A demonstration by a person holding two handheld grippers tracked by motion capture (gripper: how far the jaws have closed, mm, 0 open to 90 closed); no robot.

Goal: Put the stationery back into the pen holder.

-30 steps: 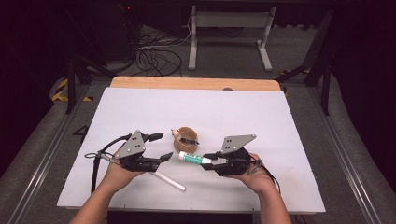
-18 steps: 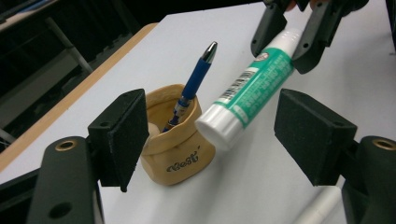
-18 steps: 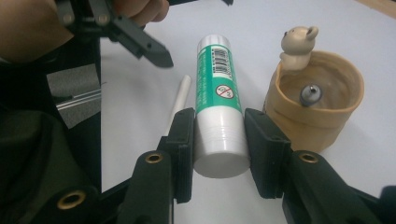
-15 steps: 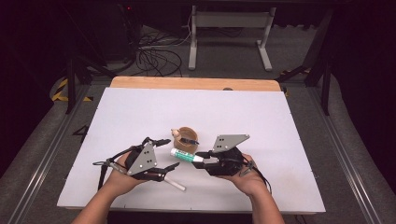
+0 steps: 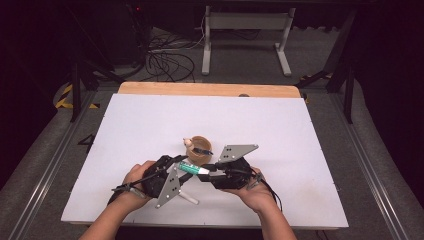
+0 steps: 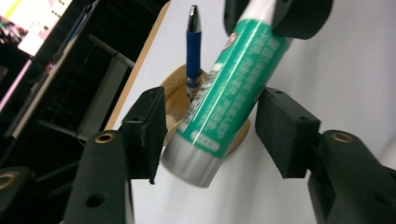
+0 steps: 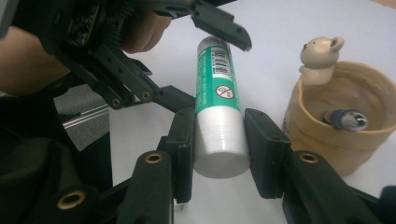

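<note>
A green tube [image 5: 192, 168] with pale ends hangs level just in front of a tan cup [image 5: 200, 150]. My right gripper [image 5: 207, 171] is shut on its white end [image 7: 219, 149]. My left gripper [image 5: 183, 169] is rolled on its side around the other, silver end [image 6: 191, 161]. Its jaws have just been closing and stand a little wider than the tube: the right pad [image 6: 285, 135] is clear of it. The cup [image 7: 327, 140] holds a blue pen [image 6: 194, 46] and has a small bear figure [image 7: 320, 53] on its rim.
A thin white stick [image 5: 189, 199] lies on the white table sheet [image 5: 300, 150] below the left gripper. The sheet's front edge runs just behind both hands, and its wooden back edge [image 5: 210, 89] is far off. Cables and a stand fill the floor beyond.
The left hand moved right to the tube and rolled over, its grey plate now pointing down, with its jaws narrower around the tube's free end. The right hand shifted left with the tube.
</note>
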